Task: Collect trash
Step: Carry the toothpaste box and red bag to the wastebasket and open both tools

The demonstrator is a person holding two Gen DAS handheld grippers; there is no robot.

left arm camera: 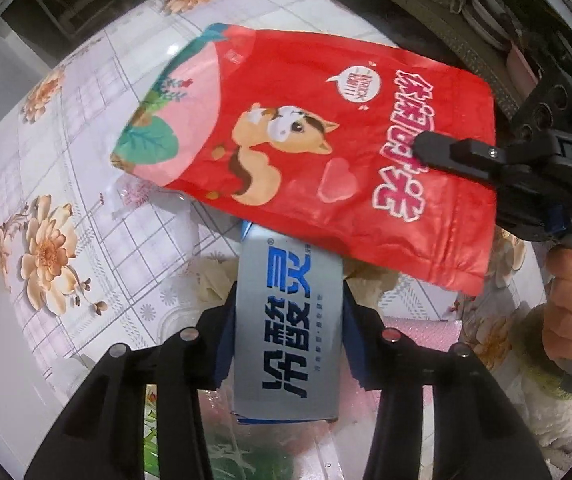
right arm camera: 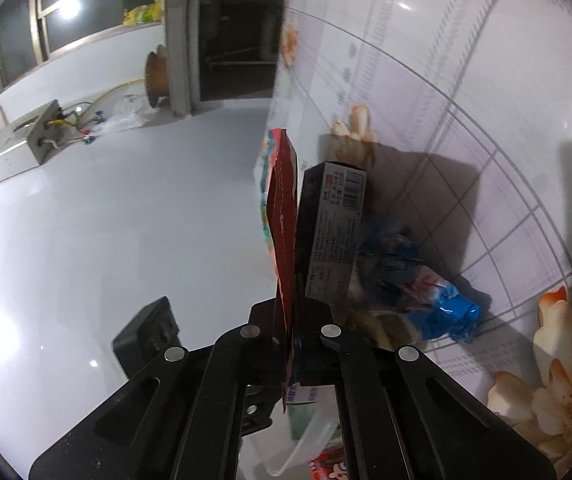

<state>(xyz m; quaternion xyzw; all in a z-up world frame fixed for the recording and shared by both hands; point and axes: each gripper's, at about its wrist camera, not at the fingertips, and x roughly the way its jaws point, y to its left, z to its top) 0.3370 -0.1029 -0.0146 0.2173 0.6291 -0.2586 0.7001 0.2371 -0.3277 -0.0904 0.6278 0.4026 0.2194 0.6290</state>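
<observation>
- The left claw (left arm camera: 290,344) is clamped on a silver box with blue Chinese lettering (left arm camera: 288,332); its two fingers press the box's long sides and the box points forward over the table (left arm camera: 98,208).
- The right claw (left arm camera: 422,150) pinches a red snack bag printed with a squirrel (left arm camera: 306,152) near its top edge. The bag hangs in the air and covers the far end of the silver box in the left wrist view.
- In the right wrist view the right claw (right arm camera: 292,320) grips the red snack bag (right arm camera: 284,216) edge-on, with the box (right arm camera: 332,236) just beside it on the right.
- A crumpled blue wrapper (right arm camera: 442,304) lies on the table, on the floral oilcloth (right arm camera: 466,80).
- A clear plastic container (right arm camera: 310,436) sits below the right claw, only partly in view.
- A bare hand (left arm camera: 570,304) holds the right claw's handle.
</observation>
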